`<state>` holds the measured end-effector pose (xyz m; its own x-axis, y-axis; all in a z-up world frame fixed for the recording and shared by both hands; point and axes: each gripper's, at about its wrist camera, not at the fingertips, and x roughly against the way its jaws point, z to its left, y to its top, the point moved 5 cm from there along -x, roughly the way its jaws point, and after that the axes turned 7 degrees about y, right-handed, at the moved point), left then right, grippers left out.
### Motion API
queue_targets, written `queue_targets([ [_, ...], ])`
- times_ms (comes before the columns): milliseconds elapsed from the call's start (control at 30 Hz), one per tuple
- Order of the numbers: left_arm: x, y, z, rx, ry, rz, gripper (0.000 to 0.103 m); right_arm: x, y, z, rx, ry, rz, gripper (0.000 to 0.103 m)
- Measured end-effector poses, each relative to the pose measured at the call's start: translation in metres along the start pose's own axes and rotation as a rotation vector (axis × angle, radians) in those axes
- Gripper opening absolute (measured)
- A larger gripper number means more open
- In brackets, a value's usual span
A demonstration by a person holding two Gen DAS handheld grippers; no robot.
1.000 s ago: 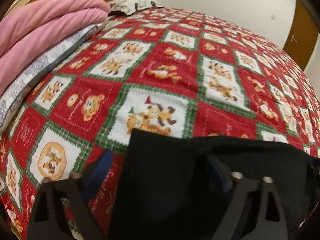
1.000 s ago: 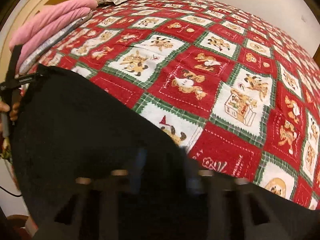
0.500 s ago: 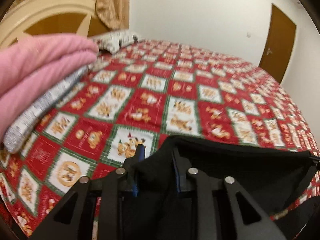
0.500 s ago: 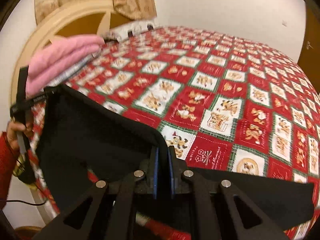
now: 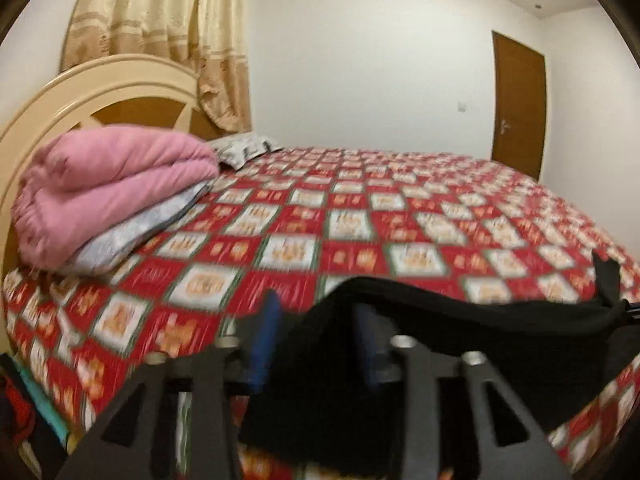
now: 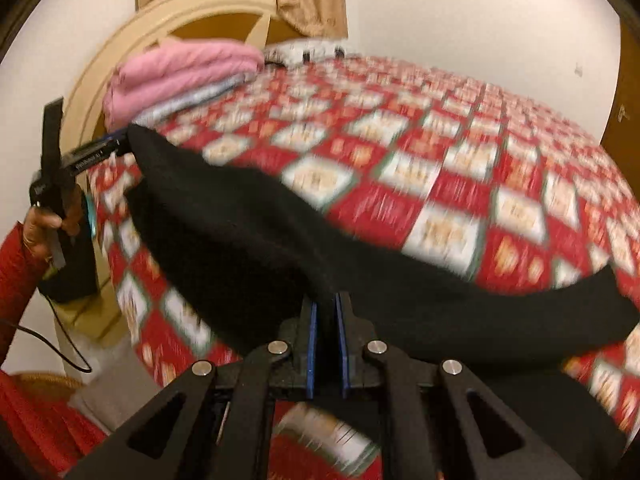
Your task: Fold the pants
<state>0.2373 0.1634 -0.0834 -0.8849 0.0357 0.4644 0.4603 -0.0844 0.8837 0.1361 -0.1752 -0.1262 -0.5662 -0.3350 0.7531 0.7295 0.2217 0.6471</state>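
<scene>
Both grippers higher than 1 s ago: cams then looked down at the bedspread, now see wall, door and curtain, and the pants are lifted with them. Pants (image 6: 248, 224), black, hang stretched between the two grippers above the bed (image 5: 360, 216), top edge sagging in the middle, lower part draping down over the bed's near edge. Right gripper (image 6: 325, 312): jaws narrow, blue pads nearly together, pinching the pants' edge. Left gripper (image 5: 316, 320): blue pads further apart w/ black cloth bunched between them, gripping the pants; seen from right cam it (image 6: 120, 142) holds the far corner of the cloth at upper left. Left hand (image 6: 44, 220), red sleeve, wraps the gripper handle. Right gripper also visible at far right edge of left cam (image 5: 624, 308), cloth pulled to it. Bed has red/white/green patchwork spread, blurred by motion. Pink blanket (image 5: 112, 184) folded on a grey-white one at the headboard (image 5: 100, 92) end, pillow (image 5: 244, 150) just beside. Beige curtain (image 5: 160, 20) behind headboard, brown door (image 5: 518, 104) at right wall.
</scene>
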Motion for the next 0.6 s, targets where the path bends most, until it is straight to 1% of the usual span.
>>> queue_targets([
  [67, -0.006, -0.029, 0.005, -0.011, 0.067, 0.045, 0.071, -0.019, -0.024, 0.002, -0.017, -0.025, 0.039, 0.013],
  [100, -0.008, -0.037, 0.007, -0.015, 0.082, 0.064, 0.073, -0.027, -0.033, 0.002, -0.030, -0.040, 0.058, 0.015],
  [133, -0.013, -0.048, 0.009, -0.023, 0.103, 0.099, 0.074, -0.030, -0.039, 0.003, -0.043, -0.047, 0.064, 0.020],
  [167, -0.016, -0.057, 0.012, -0.027, 0.117, 0.130, 0.078, -0.029, -0.042, 0.004, -0.050, -0.055, 0.043, 0.026],
  [200, -0.018, -0.065, 0.017, -0.025, 0.133, 0.160, 0.079, -0.025, -0.043, 0.007, -0.059, -0.053, 0.018, 0.033],
  [233, -0.016, -0.069, 0.021, -0.017, 0.144, 0.168, 0.079, -0.021, -0.043, 0.011, -0.072, -0.026, 0.011, 0.054],
  [267, -0.012, -0.074, 0.026, -0.006, 0.155, 0.171, 0.084, -0.018, -0.044, 0.016, -0.083, 0.009, 0.009, 0.073],
  [300, -0.009, -0.078, 0.033, 0.005, 0.172, 0.175, 0.092, -0.014, -0.045, 0.020, -0.086, 0.038, 0.007, 0.076],
  [333, -0.007, -0.079, 0.041, 0.019, 0.198, 0.179, 0.095, -0.009, -0.046, 0.026, -0.076, 0.053, 0.010, 0.076],
  [400, 0.003, -0.081, 0.058, 0.060, 0.243, 0.177, 0.096, -0.001, -0.045, 0.034, -0.044, 0.046, 0.018, 0.076],
  [467, 0.011, -0.075, 0.067, 0.090, 0.282, 0.165, 0.096, 0.011, -0.035, 0.041, -0.033, 0.064, -0.022, 0.076],
  [533, 0.018, -0.065, 0.070, 0.110, 0.294, 0.130, 0.096, 0.022, -0.018, 0.044, -0.049, 0.098, -0.076, 0.076],
  [600, 0.021, -0.048, 0.063, 0.121, 0.274, 0.105, 0.096, 0.026, 0.006, 0.047, -0.071, 0.136, -0.136, 0.076],
])
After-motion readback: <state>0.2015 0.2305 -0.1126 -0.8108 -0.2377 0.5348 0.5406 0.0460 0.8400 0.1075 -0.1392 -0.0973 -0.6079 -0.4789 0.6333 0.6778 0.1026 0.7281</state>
